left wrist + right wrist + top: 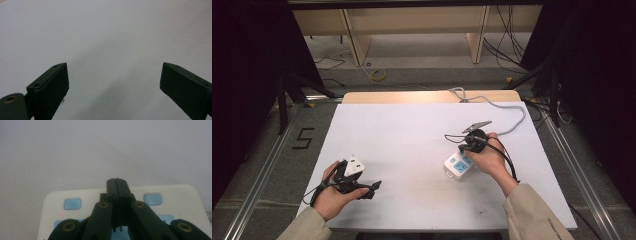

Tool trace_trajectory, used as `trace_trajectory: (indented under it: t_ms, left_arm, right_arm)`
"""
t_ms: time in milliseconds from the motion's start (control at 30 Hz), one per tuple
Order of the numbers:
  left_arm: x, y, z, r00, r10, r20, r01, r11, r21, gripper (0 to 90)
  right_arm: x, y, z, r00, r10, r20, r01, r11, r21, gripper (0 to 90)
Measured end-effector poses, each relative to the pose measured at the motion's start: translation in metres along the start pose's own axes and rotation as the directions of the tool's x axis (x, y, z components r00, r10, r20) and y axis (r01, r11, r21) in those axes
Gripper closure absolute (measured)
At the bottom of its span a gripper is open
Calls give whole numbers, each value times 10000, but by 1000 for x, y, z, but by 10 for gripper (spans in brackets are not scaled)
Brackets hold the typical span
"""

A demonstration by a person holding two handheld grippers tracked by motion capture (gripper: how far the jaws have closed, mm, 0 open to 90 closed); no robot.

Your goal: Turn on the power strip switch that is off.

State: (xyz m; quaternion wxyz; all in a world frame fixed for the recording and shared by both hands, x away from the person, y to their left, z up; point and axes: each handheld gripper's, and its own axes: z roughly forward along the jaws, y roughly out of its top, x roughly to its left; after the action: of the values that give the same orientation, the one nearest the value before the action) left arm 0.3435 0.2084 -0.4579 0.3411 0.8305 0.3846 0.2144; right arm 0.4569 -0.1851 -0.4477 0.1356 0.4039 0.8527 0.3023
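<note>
Closed black fingers [117, 185] of the right gripper [468, 143] press together directly above a white power strip [458, 165] with pale blue sockets, which lies on the right side of the white table [412, 135]. In the right gripper view something thin and dark sits between the fingers low down, over a socket; what it is cannot be made out. A grey cable [507, 107] runs from near the strip towards the far right edge of the table. The right hand [489, 160] wraps the gripper from the near side, sleeve angled in from the bottom right. At the near left, the left hand [334, 192] holds the left gripper [113, 82] low over bare table, its fingers [51, 87] spread wide with nothing between them. A small white block [354, 165] sits on top of that gripper; what it is stays unclear.
</note>
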Motion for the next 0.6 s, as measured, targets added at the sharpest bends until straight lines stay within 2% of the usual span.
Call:
trace_trajectory:
  t_ms: [600]
  left_arm:
    - [0, 0, 0, 10000, -29, -17, 29, 10000, -18, 83]
  right_arm:
    - [0, 0, -1, 10000, 40, 14, -41, 9997, 250, 900]
